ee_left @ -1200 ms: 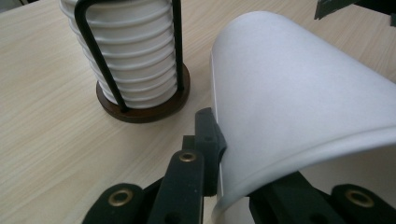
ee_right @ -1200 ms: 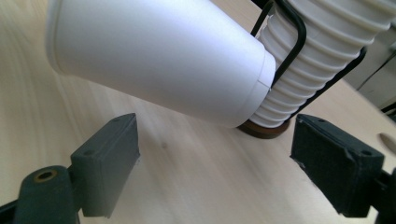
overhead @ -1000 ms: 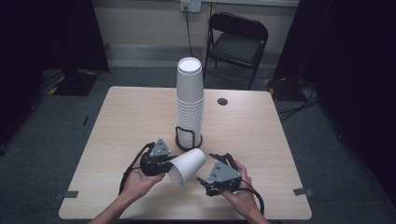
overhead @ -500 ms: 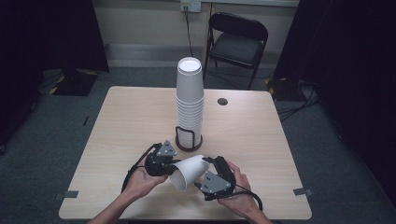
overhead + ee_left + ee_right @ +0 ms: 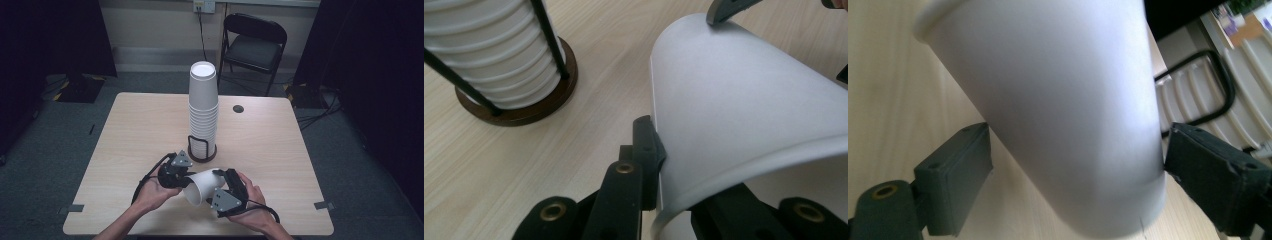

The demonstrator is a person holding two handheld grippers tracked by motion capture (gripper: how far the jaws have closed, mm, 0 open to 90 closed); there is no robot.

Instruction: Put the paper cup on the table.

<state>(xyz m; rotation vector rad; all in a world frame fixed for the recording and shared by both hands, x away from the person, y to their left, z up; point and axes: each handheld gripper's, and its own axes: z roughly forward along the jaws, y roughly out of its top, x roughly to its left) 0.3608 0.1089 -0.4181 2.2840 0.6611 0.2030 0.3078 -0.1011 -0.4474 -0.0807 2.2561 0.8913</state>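
With our left gripper (image 5: 186, 176) clenched on the rim of the cup (image 5: 202, 185), our right gripper (image 5: 223, 181) has just been opening its jaws around the cup's base end, one pad touching, so the handover looks ready to finish.

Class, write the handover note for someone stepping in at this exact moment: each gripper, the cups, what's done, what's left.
Left gripper: shut on the rim of the loose cup, which lies tilted above the table.
Right gripper: jaws have just been opening; they straddle the cup's body, and pad contact can't be judged.
Cup stack: upright in its holder.
Done: one cup off the stack.
Left, probably: finish the hand-to-hand transfer.
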